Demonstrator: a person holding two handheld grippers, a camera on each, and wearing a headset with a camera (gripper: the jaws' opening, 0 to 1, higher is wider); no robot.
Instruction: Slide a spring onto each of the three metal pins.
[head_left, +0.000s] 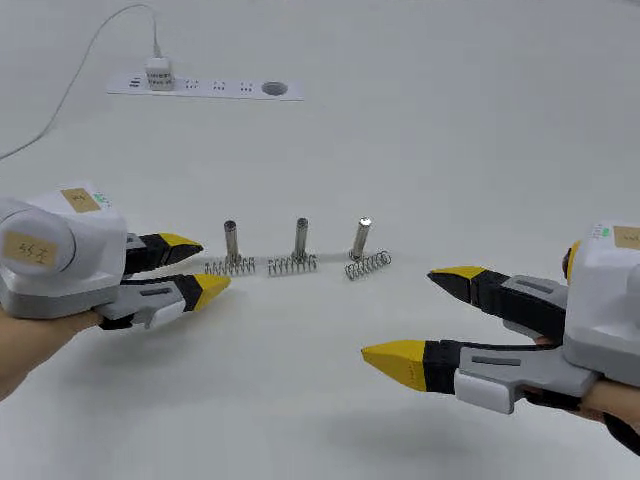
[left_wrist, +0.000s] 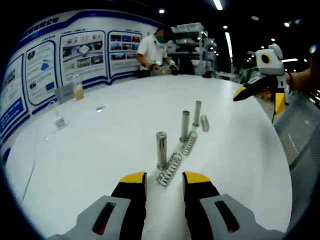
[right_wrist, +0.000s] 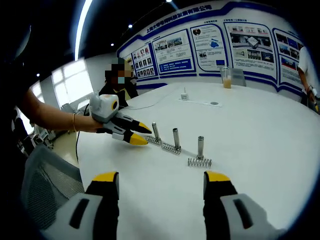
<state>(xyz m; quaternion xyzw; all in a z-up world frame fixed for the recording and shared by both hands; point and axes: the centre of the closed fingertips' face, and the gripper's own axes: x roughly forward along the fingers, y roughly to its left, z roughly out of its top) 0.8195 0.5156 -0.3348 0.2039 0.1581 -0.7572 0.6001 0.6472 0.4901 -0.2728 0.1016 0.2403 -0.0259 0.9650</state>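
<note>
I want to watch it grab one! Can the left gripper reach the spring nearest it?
Probably yes: the left gripper is open, and that spring lies just ahead of its tips, with nothing between.

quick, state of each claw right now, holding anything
Left claw: open, holding nothing.
Right claw: open wide, holding nothing.

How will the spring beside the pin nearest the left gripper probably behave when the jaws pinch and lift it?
The spring is an open coil of thin wire, so it is probably very light and may squash if pinched hard. It lies on its side on the smooth table, so a nudge could roll it.
</note>
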